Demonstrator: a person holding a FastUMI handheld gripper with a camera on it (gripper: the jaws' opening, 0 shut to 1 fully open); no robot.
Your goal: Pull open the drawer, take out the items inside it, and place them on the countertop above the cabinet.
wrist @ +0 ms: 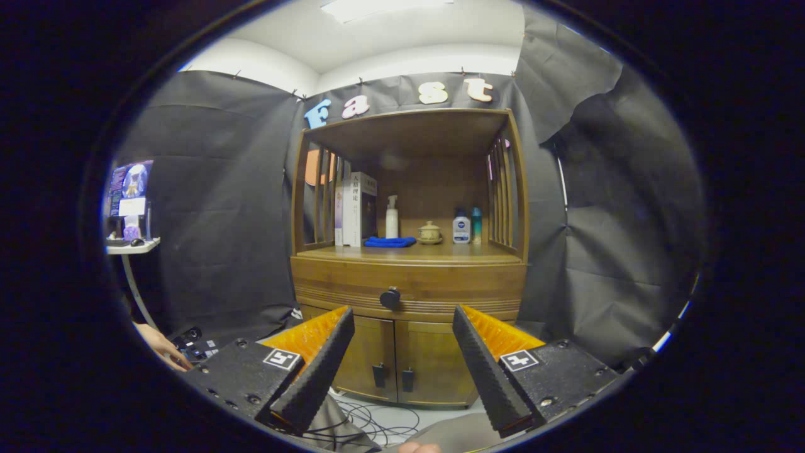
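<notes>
Gripper view toward a wooden cabinet [409,352]. The gripper [402,327] is spread wide and holds nothing; its two fingers [317,371] frame the cabinet's lower double doors. The drawer [409,286] is closed, its front running crosswise just under the countertop [409,253]. The dark round drawer knob [390,297] lies straight ahead, beyond the fingertips and slightly above them, a little toward the left finger; gripper and knob are well apart. The pull axis appears to run straight back toward the camera, so the coming move calls for an advance and a slight rise to bring the knob between the fingers. On the countertop stand books [356,209], a folded blue cloth [390,241], a white spray bottle [392,217], a small lidded pot [429,232] and two small bottles [468,226]; its front strip is bare. The drawer's contents are hidden.
</notes>
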